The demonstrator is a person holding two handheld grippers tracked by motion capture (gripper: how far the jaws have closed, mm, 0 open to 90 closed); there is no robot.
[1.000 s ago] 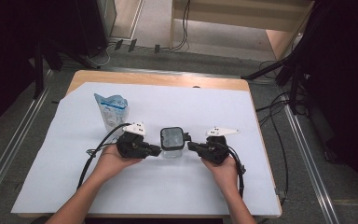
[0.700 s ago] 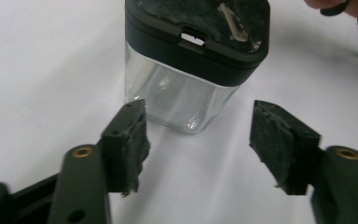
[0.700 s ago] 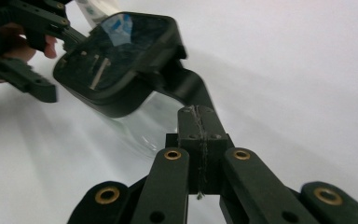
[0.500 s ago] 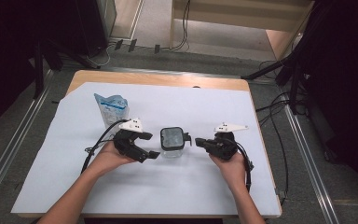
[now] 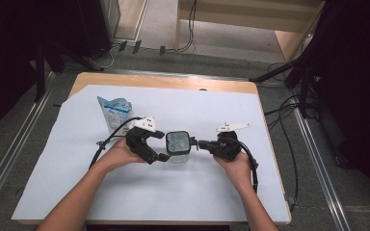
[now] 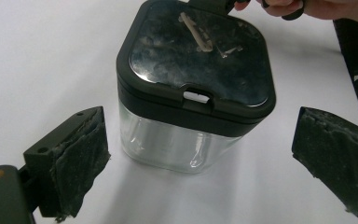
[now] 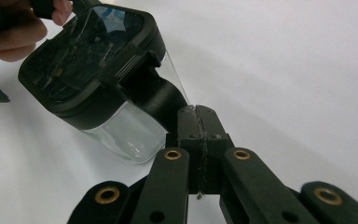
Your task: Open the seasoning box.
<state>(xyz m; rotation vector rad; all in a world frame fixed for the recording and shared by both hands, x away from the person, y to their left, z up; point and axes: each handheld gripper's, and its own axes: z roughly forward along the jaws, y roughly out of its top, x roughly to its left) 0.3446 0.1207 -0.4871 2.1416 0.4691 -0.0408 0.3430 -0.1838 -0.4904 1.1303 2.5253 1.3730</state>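
A clear square container with a black lid (image 5: pixel 178 143) stands on the white sheet at the middle of the table. My left gripper (image 5: pixel 163 145) is open, and its jaws have just been opening. The container (image 6: pixel 196 51) stands between the two worn pads (image 6: pixel 81 154), apart from both. My right gripper (image 5: pixel 201 143) is shut, and it meets the container from the other side. Its closed tips (image 7: pixel 198 114) rest against a black tab that hangs from the lid (image 7: pixel 88 51). Whether they pinch that tab I cannot tell.
A blue and white pouch (image 5: pixel 114 111) stands upright behind my left hand. The white sheet (image 5: pixel 212 192) covers most of the wooden table, with open room in front and at the far right. Cables trail from both grippers.
The left gripper's jaws have spread wide and let go of the container, which stays in place. The right gripper has hardly moved and stays shut.
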